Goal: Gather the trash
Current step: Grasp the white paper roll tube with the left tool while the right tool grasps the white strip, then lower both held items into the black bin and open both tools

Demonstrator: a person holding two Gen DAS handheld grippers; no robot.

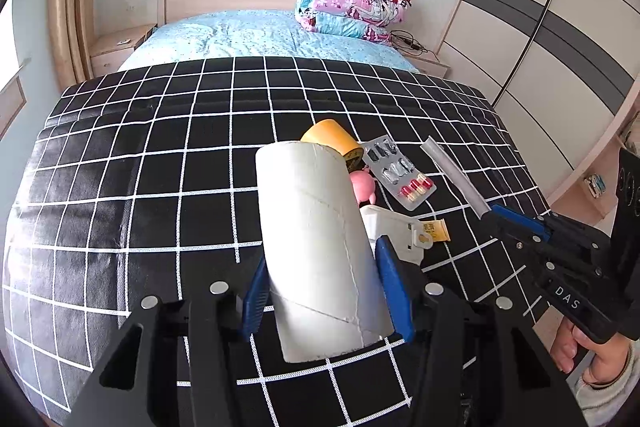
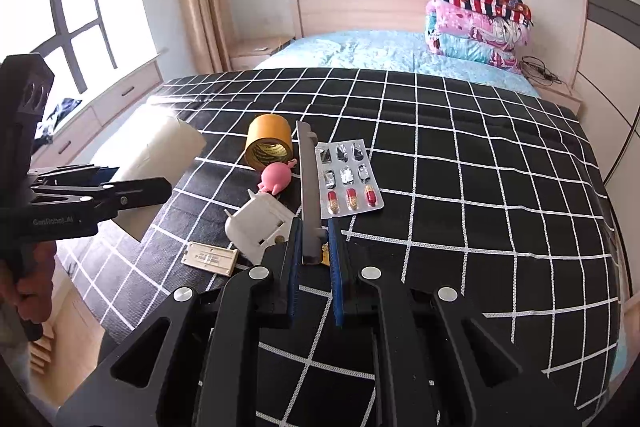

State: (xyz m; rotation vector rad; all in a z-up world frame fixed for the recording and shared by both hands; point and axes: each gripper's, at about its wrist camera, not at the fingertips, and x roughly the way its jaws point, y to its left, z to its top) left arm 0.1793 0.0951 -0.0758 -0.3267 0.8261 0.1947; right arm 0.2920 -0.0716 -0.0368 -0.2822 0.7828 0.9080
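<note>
Clamping a cardboard tube (image 1: 316, 243), left claw (image 1: 326, 291) lifts; right claw (image 2: 314, 247) pinches a grey strip (image 2: 308, 187).

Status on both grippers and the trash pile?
Left gripper shut on white cardboard tube. Right gripper shut on grey plastic strip. Yellow tape roll, blister pack remain on checked cloth. Nothing blocking.

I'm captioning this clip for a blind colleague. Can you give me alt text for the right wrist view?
The right claw grips a flat grey strip above a black grid-patterned cloth on a bed. Below lie a yellow tape roll, pink toy, pill blister pack and white plastic case. At left, the left claw holds a white cardboard tube.
</note>
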